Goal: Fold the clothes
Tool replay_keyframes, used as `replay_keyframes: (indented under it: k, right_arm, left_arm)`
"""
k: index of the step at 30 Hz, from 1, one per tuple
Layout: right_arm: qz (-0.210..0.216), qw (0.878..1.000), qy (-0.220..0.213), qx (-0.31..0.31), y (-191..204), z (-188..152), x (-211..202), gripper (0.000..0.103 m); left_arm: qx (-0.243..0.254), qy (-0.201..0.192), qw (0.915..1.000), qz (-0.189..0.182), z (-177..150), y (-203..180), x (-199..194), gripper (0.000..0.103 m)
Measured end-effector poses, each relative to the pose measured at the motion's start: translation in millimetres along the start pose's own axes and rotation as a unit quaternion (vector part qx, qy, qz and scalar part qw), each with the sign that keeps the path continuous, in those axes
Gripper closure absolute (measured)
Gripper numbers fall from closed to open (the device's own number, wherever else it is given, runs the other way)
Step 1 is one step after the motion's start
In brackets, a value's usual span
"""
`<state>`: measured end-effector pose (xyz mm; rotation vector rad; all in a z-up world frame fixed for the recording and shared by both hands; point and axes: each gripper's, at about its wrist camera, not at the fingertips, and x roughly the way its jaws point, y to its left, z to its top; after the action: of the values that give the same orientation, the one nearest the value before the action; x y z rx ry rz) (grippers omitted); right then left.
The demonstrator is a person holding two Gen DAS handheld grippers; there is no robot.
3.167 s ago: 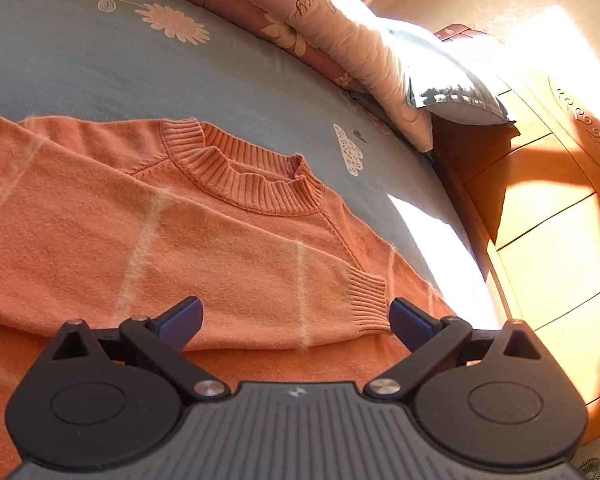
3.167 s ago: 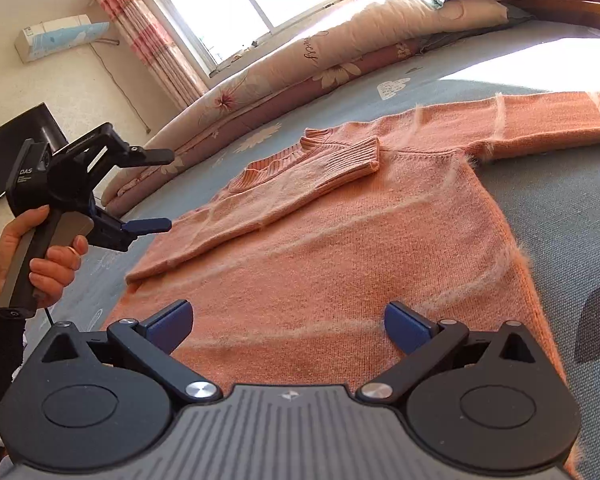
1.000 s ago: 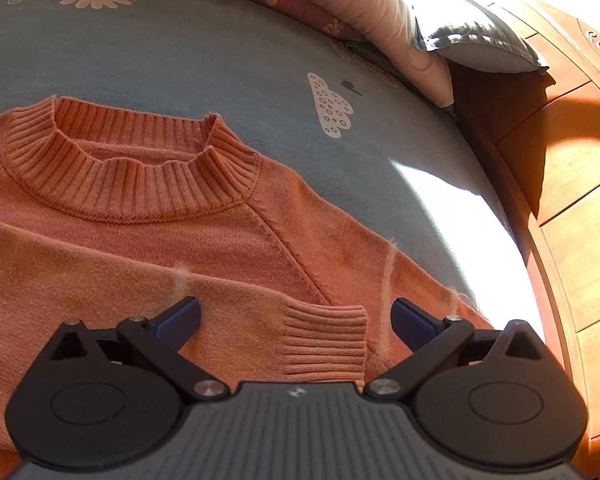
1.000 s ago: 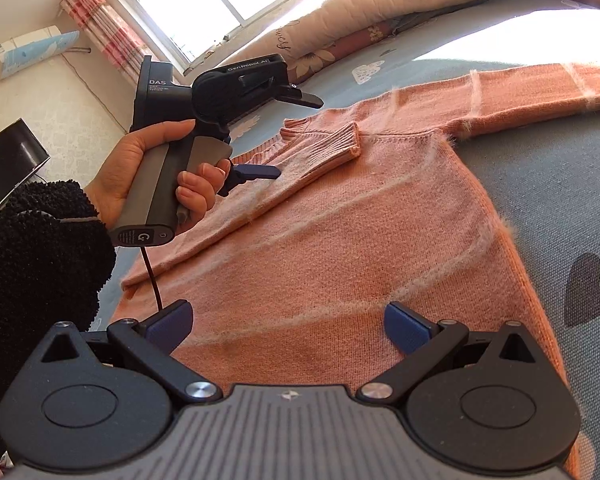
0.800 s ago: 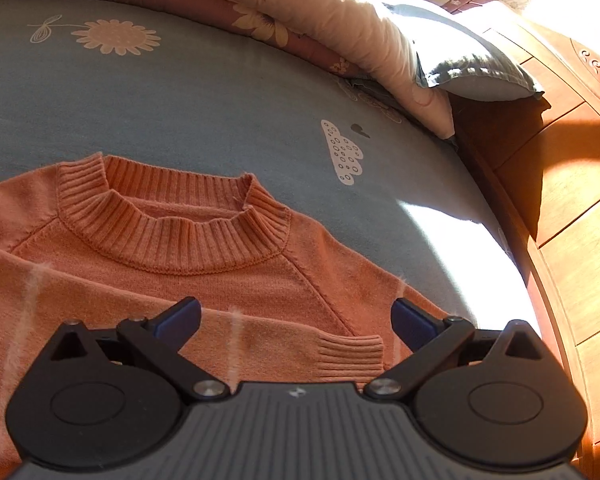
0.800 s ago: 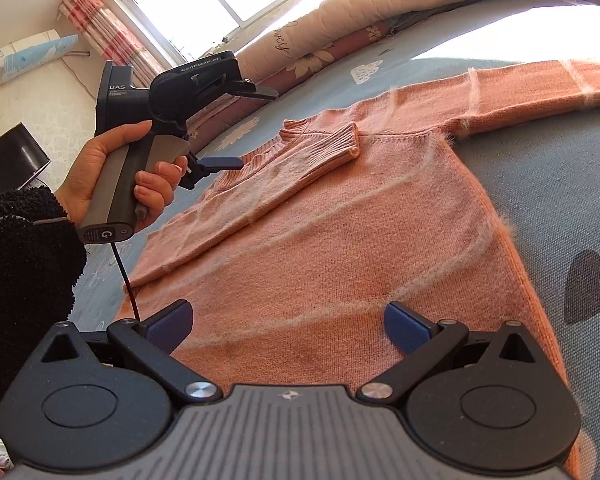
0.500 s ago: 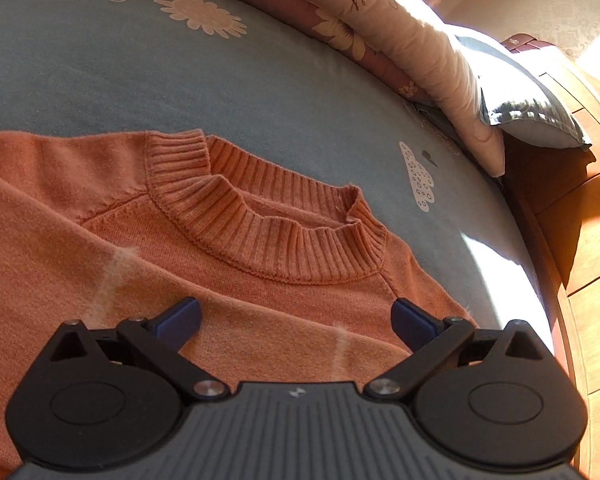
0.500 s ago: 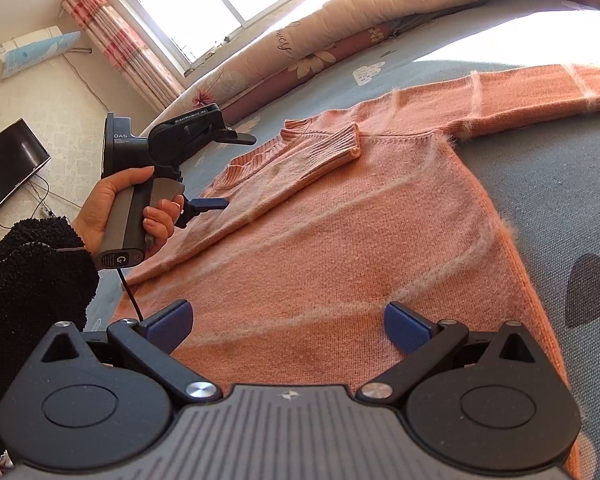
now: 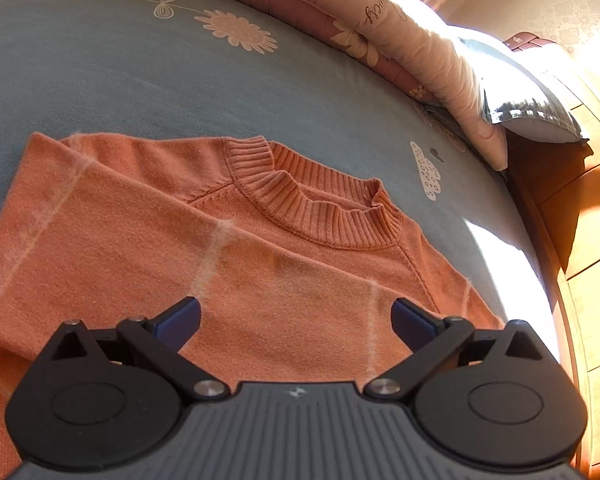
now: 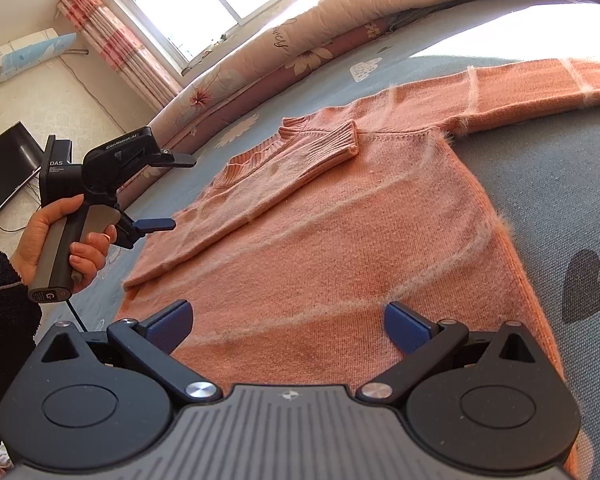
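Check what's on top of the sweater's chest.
One sleeve lies folded across the orange sweater, its ribbed cuff ending beside the collar. The chest fabric under that sleeve is covered. The other sleeve lies out flat on the bed sheet.

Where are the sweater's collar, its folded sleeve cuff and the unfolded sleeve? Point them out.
collar [image 9: 324, 216], left wrist view, on the ribbed front band.
folded sleeve cuff [image 10: 340, 142], right wrist view, on the ribbing.
unfolded sleeve [image 10: 532, 88], right wrist view, mid-sleeve.
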<state>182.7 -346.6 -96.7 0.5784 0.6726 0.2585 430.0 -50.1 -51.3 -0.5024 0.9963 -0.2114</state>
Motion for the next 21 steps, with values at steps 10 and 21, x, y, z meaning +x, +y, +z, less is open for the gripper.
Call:
replay_keyframes:
  k: [10, 21]
  right_arm:
    - [0.000, 1.000, 0.000, -0.003, -0.1, -0.2, 0.0, 0.000]
    - [-0.002, 1.000, 0.004, -0.008, 1.2, 0.3, 1.0, 0.000]
  left_arm:
    - [-0.010, -0.017, 0.9997, -0.017, 3.0, -9.3, 12.4, 0.003]
    - [0.039, -0.008, 0.9991, 0.015, 6.1, -42.3, 11.4, 0.003]
